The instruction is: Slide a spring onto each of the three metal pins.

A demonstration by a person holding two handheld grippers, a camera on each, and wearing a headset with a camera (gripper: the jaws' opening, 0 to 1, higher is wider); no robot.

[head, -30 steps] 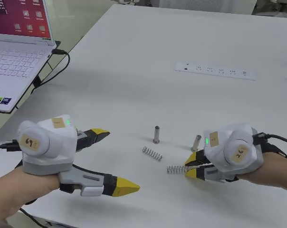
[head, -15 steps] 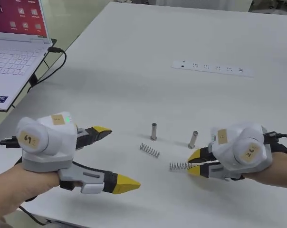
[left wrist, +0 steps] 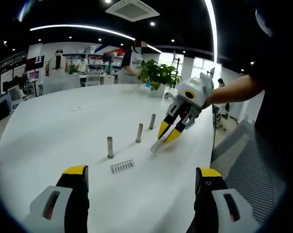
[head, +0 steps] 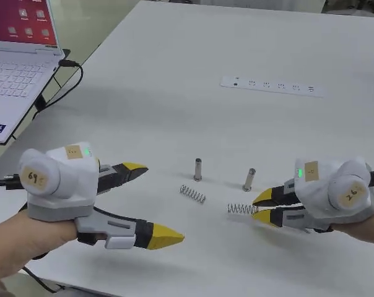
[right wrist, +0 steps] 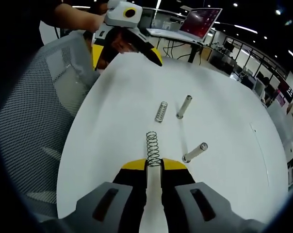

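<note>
White desk (head: 174, 80), right claw (head: 257, 208) pinching a spring (head: 239, 209) by its end, probably light and floppy; left claw (head: 163, 201) released.

- Left tool (head: 156, 201): jaws spread wide apart, aimed rightward toward the other tool.
- Right tool (head: 259, 207): jaws pinched on one end of a spring (head: 241, 209), aimed leftward.
</note>
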